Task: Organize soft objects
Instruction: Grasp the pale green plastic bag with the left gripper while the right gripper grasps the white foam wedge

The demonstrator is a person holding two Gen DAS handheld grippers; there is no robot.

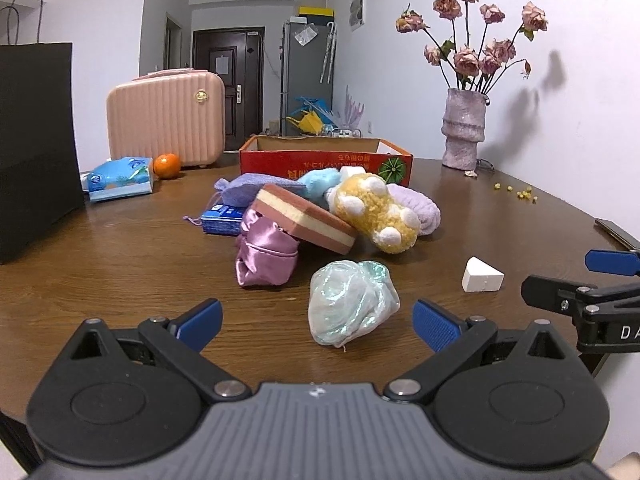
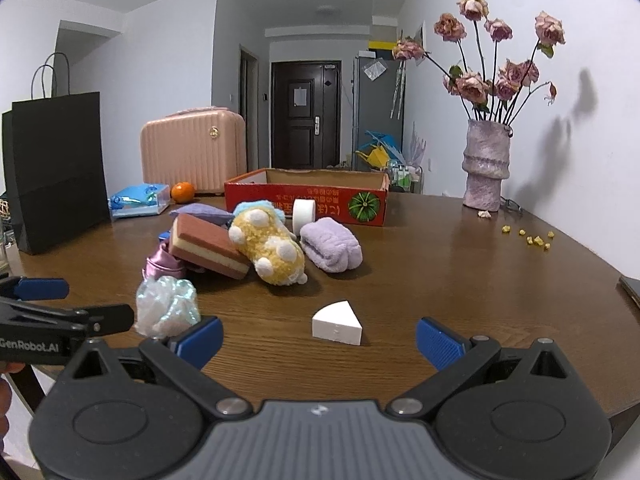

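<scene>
A heap of soft things lies mid-table in front of the red cardboard box [image 1: 326, 163] [image 2: 306, 200]: a striped sponge block [image 1: 306, 222] [image 2: 208, 246], a yellow plush [image 1: 376, 212] [image 2: 270, 246], a lilac fluffy roll [image 1: 420, 208] [image 2: 330, 248], a pink satin pouch [image 1: 266, 254] [image 2: 162, 264]. An iridescent crumpled bundle [image 1: 352, 302] [image 2: 166, 306] sits just ahead of my open left gripper [image 1: 318, 326], between its fingers' line. My right gripper [image 2: 320, 338] is open too, with a white foam wedge [image 2: 338, 322] [image 1: 482, 274] just ahead of it.
A black paper bag [image 1: 36, 148] [image 2: 60, 168] stands at the left, with a blue tissue pack [image 1: 122, 178], an orange [image 1: 167, 166] and a pink suitcase [image 1: 166, 118] behind. A vase of dried roses [image 1: 464, 132] [image 2: 486, 164] stands back right, near yellow crumbs [image 2: 534, 238].
</scene>
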